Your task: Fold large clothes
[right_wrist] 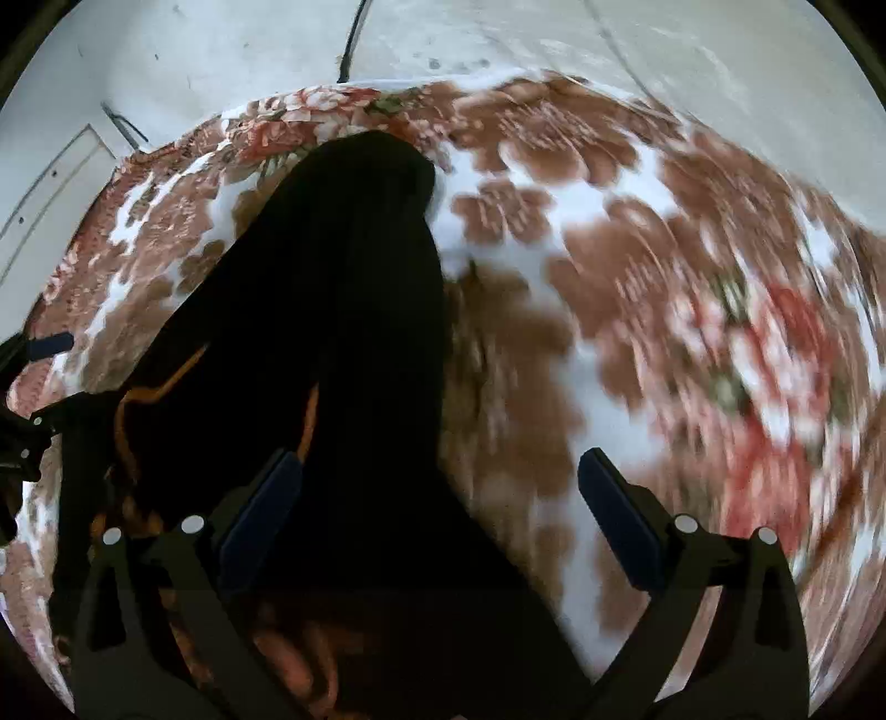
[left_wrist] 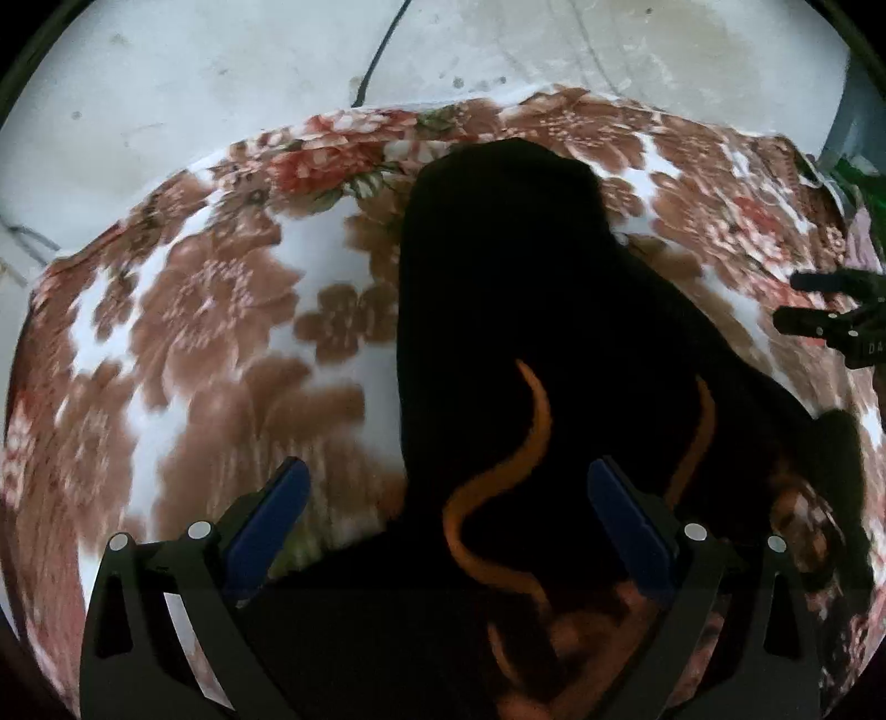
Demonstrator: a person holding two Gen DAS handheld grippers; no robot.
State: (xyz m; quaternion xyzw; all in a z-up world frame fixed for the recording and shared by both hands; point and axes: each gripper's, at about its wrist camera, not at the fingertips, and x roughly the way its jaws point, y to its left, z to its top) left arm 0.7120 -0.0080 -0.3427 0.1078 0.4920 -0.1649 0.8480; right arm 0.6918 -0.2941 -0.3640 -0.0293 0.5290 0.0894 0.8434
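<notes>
A large black garment (left_wrist: 526, 288) lies along a floral blanket, its narrow end pointing away from me. Two orange drawstrings (left_wrist: 531, 437) curl over its near part. My left gripper (left_wrist: 447, 476) hovers open above that near part, blue pads (left_wrist: 288, 498) wide apart with nothing between them. In the right wrist view the black garment (right_wrist: 343, 277) runs up the left half. My right gripper (right_wrist: 440, 462) is open over its right edge, one pad above cloth and the other above blanket. Each gripper shows at the other view's edge: right gripper (left_wrist: 797, 301), left gripper (right_wrist: 41, 382).
The brown, red and white floral blanket (left_wrist: 210, 310) covers the work surface, with bare blanket on both sides of the garment (right_wrist: 637, 310). Beyond its far edge is pale concrete floor (left_wrist: 221, 66) with a black cable (left_wrist: 382, 50). Something green (left_wrist: 855, 171) sits at the far right.
</notes>
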